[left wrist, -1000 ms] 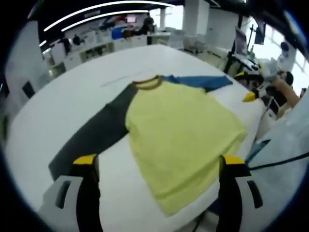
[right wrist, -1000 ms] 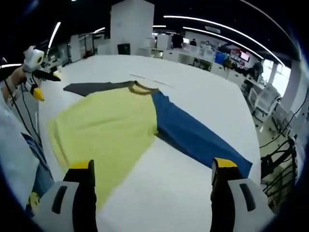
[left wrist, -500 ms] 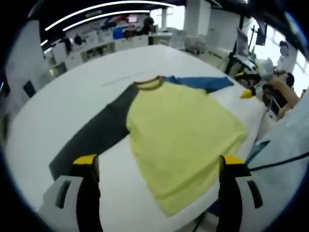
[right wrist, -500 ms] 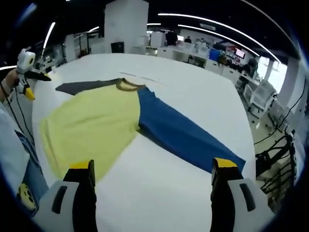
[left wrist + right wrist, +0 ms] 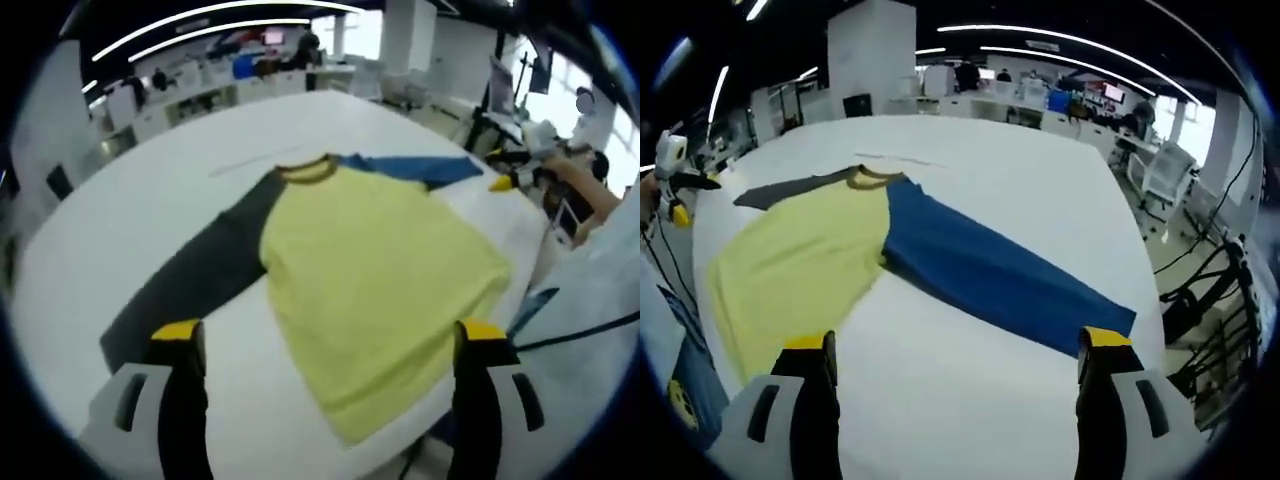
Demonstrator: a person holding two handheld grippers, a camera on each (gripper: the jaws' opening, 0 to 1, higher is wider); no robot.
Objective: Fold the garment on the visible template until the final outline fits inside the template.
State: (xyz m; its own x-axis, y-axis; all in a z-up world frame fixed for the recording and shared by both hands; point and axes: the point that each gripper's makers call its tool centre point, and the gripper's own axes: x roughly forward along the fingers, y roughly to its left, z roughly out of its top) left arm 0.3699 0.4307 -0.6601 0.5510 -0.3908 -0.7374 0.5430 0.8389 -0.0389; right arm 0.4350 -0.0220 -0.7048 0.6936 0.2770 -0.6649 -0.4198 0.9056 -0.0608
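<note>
On the table (image 5: pixel 1040 200), the garment (image 5: pixel 840 255) lies flat.

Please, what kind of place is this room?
Probably an open-plan office or lab. A long-sleeved shirt lies on a big white table, with rows of desks and long ceiling lights behind.

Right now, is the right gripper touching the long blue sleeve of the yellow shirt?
Apart. In the right gripper view, the right gripper is open, and bare white table lies between its jaws and the blue sleeve.
</note>
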